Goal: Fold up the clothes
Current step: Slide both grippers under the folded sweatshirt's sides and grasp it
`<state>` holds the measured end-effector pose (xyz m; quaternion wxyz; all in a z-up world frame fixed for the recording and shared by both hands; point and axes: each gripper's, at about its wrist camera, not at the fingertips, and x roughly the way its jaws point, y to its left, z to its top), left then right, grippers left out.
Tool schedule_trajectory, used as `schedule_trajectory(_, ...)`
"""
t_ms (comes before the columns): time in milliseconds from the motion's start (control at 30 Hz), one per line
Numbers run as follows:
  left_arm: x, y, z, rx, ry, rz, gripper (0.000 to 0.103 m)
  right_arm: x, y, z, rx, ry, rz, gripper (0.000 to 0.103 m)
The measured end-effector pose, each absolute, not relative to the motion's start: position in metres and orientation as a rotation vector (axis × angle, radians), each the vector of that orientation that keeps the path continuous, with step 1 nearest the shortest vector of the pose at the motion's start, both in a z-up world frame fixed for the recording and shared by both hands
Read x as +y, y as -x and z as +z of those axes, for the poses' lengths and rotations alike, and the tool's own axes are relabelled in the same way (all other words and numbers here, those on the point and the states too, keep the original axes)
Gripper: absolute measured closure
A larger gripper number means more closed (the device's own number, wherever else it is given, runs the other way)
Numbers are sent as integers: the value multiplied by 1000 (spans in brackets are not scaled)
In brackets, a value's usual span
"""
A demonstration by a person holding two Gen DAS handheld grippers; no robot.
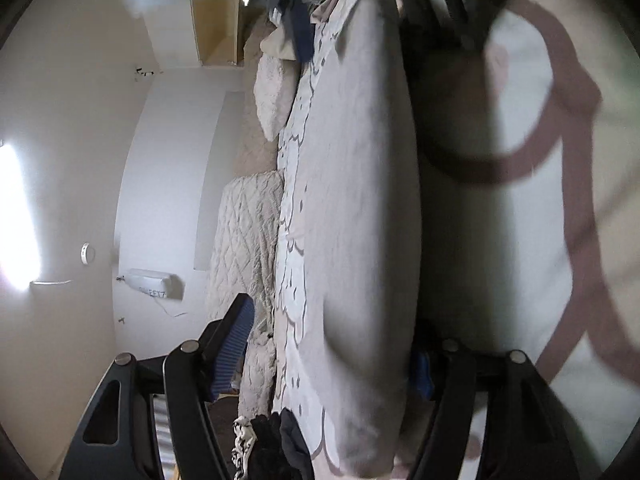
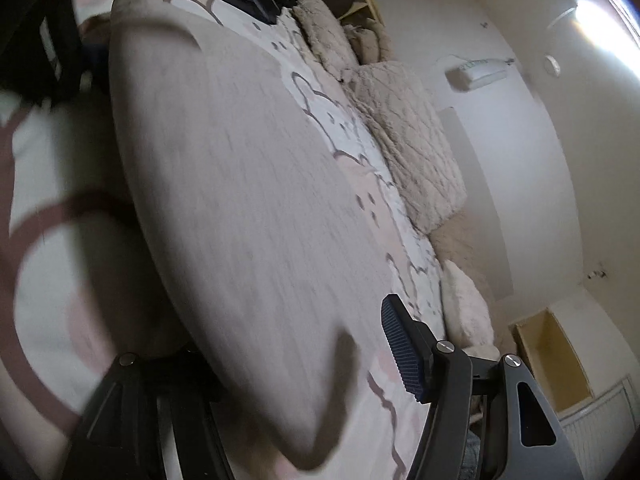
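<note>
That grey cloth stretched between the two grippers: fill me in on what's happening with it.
A person is working on a bed with a gripper in each hand, folding clothes. The grey garment is lifted between the left gripper and the right gripper, above the patterned bedsheet. In both views the fingers stand apart with the cloth passing between them, so whether it is pinched is unclear. A pile of dark clothes waits at the bed's edge, and fluffy cream pillows lie along the wall side.

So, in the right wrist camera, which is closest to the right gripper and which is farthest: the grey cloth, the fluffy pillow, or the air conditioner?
1. Grey cloth, between the right gripper's fingers.
2. Fluffy pillow, beyond it on the bed.
3. Air conditioner, up on the far wall.
</note>
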<state>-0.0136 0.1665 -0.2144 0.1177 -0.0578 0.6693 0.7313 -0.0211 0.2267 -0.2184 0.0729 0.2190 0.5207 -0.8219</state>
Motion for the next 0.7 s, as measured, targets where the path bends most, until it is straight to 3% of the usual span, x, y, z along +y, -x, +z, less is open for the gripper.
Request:
schedule_trajectory(367, 117, 29, -218, 2130, 186, 2202, 35, 234, -10, -238, 1829, -380, -2310, 40)
schedule_trajectory(700, 113, 37, -230, 2230, 114, 2096, 40, 223, -6, -247, 1956, -397, -2312, 40)
